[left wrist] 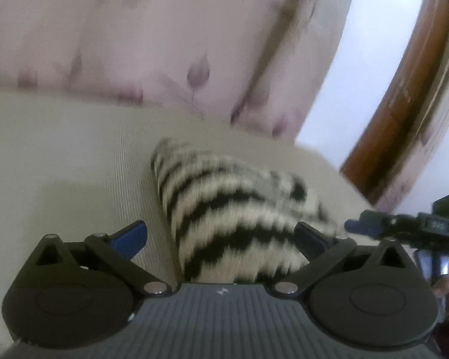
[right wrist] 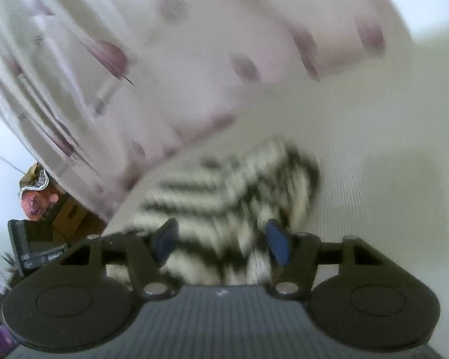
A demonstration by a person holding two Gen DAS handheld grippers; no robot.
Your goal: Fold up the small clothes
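Two hand-held grippers are over a pale, ribbed bed. The left hand-held gripper (left wrist: 220, 234) has its blue fingers (left wrist: 131, 237) spread wide apart, and nothing is pinched between them. A fuzzy piece of clothing (left wrist: 236, 209) with black and cream zigzag stripes lies folded on the bed (left wrist: 60, 155), just past those fingers and between them. The right hand-held gripper (right wrist: 221, 240) has its blue fingers (right wrist: 278, 243) partly apart. The same striped clothing (right wrist: 212, 197) sits between and beyond them, but the picture is too blurry to tell if they touch it. From the left view, the right hand-held gripper (left wrist: 398, 224) shows at the far right edge. Behind the bed hangs a pink curtain (left wrist: 134, 36) with purple leaf shapes. A brown wooden frame (left wrist: 404, 95) stands on the right.
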